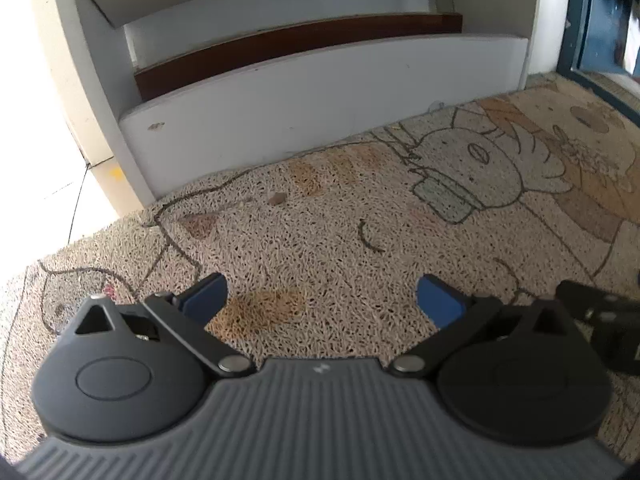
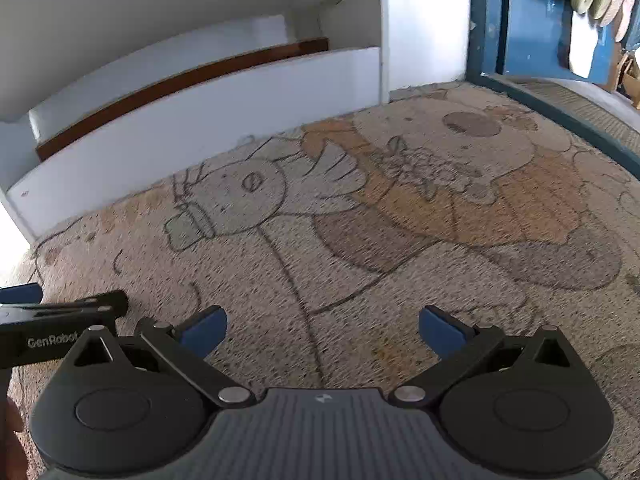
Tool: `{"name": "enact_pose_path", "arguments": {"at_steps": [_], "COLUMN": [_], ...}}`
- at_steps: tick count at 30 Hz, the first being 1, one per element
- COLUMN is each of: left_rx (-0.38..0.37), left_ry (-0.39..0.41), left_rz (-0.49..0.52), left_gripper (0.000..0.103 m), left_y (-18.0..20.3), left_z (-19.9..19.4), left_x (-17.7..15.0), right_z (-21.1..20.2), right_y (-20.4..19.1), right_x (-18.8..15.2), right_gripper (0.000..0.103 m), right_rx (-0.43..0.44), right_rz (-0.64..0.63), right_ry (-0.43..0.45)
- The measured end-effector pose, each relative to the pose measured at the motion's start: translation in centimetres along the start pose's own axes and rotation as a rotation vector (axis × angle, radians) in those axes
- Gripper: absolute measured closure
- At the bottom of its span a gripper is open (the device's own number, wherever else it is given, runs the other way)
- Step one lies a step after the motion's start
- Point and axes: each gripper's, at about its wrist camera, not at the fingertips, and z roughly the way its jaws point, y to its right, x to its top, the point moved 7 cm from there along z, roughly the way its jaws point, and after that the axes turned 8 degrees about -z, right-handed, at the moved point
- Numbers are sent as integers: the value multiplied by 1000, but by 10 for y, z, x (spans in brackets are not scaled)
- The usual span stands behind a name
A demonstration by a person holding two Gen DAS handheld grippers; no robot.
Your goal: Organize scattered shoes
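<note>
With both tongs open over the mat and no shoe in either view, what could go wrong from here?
1. The left tongs and right tongs hover close together over the doormat, so they could collide.
2. No shoes are visible; a blind sweep might hit the white cabinet.
3. The mat's looped pile could snag a lowered fingertip.

A mat (image 1: pixel 340 220) lay before the shelf (image 1: pixel 320 92); a door (image 2: pixel 532 20) stood right of the shelf, behind the mat.
</note>
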Motion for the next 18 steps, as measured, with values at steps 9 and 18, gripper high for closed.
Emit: {"name": "enact_pose_path", "arguments": {"at_steps": [9, 18], "left_rx": [10, -26], "left_ry": [59, 52], "left_rz": [19, -79], "left_gripper": [0, 0], "left_y": [2, -7], "left_z": [-3, -2], "left_x": [-4, -8], "right_z": [2, 1], "right_y": [-9, -9], "right_x": [-3, -8], "right_gripper": [0, 0], "right_rx": [-26, -28], "right_rz": [-39, -48], "right_ry": [10, 58]}}
